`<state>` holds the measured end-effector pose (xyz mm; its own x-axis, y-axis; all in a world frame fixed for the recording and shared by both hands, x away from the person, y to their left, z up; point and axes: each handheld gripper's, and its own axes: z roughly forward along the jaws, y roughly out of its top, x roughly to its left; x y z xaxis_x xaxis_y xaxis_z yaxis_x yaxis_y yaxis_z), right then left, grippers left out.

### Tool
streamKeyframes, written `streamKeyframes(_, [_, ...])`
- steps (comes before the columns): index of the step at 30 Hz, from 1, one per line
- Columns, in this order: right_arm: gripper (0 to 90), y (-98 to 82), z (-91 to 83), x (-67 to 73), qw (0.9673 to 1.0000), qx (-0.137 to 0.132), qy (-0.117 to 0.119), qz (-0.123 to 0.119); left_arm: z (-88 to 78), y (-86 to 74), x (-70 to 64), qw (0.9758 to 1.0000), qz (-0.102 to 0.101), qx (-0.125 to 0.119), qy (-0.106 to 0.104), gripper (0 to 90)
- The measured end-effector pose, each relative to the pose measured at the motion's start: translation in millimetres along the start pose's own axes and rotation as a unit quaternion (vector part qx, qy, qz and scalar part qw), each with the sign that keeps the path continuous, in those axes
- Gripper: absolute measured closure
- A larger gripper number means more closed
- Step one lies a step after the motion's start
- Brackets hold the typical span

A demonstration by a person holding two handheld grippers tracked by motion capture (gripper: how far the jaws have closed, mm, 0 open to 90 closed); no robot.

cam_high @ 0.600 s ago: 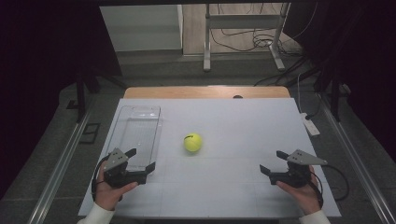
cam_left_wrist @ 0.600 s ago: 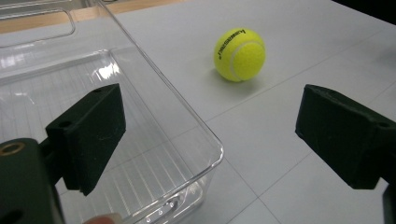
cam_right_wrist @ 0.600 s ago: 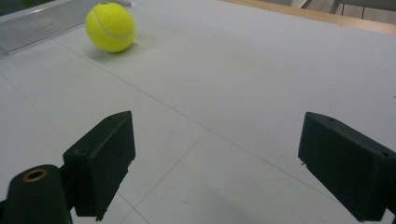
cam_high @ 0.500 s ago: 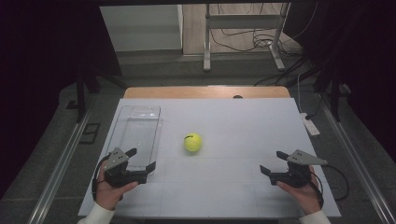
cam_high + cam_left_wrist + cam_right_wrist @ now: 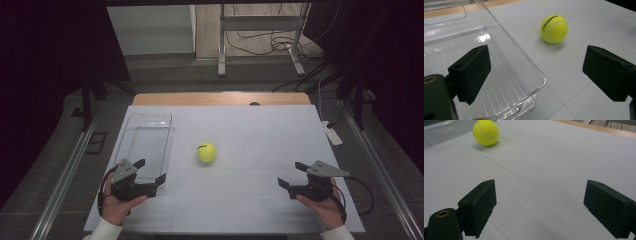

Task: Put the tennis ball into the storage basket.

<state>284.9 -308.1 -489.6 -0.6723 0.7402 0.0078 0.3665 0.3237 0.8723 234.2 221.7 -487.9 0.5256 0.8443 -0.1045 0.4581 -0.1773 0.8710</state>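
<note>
A yellow tennis ball [image 5: 206, 153] lies near the middle of the white table [image 5: 250, 130]; it is also seen at the top of the left gripper view [image 5: 554, 28] and at the top left of the right gripper view [image 5: 486, 132]. A clear plastic tray [image 5: 147, 145] sits left of the ball, empty. My left gripper [image 5: 149, 171] is held open at the tray's near end, its jaws wide apart with nothing between them [image 5: 536, 75]. My right gripper [image 5: 293, 174] is open at the near right, well clear of the ball [image 5: 539, 205].
A white power strip [image 5: 332, 132] lies at the table's right edge. A wooden strip [image 5: 220, 98] shows along the far edge. Metal stand legs and cables [image 5: 260, 47] are on the floor beyond. Bare white surface lies between the two grippers.
</note>
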Motion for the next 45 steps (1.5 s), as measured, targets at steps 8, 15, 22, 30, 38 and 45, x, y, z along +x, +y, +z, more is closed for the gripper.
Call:
streamKeyframes(8, [11.3, 1.8, -4.0, 0.8, 0.9999, -0.009, -0.005, 0.008, 2.5, -2.3, -0.6, 1.0000, 0.006, 0.006, -0.001, 9.1])
streamKeyframes(15, [11.3, 3.2, -2.6, 4.8, 0.9999, -0.010, -0.001, 0.004, 2.2, -2.5, -2.1, 0.9999, 0.011, 0.006, -0.002, 9.2])
streamKeyframes(22, [11.5, 0.6, -0.8, 3.1, 1.0000, -0.004, -0.001, 0.004, 1.8, -0.7, -0.5, 0.9999, 0.009, 0.004, -0.002, 9.2])
streamKeyframes(30, [11.8, -1.1, -2.5, 1.6, 0.9999, -0.006, -0.003, 0.013, 1.8, 3.9, -3.9, 0.9999, 0.012, 0.003, -0.005, 9.2])
streamKeyframes(38, [11.8, -0.7, -0.9, 1.5, 0.9999, -0.005, -0.001, 0.010, 1.4, 7.7, -6.0, 0.9999, 0.008, 0.008, -0.007, 9.9])
streamKeyframes(45, [12.1, 0.2, 3.0, 1.2, 0.9999, -0.004, 0.002, 0.010, 1.3, 11.9, -9.8, 0.9999, 0.005, 0.012, -0.007, 10.0])
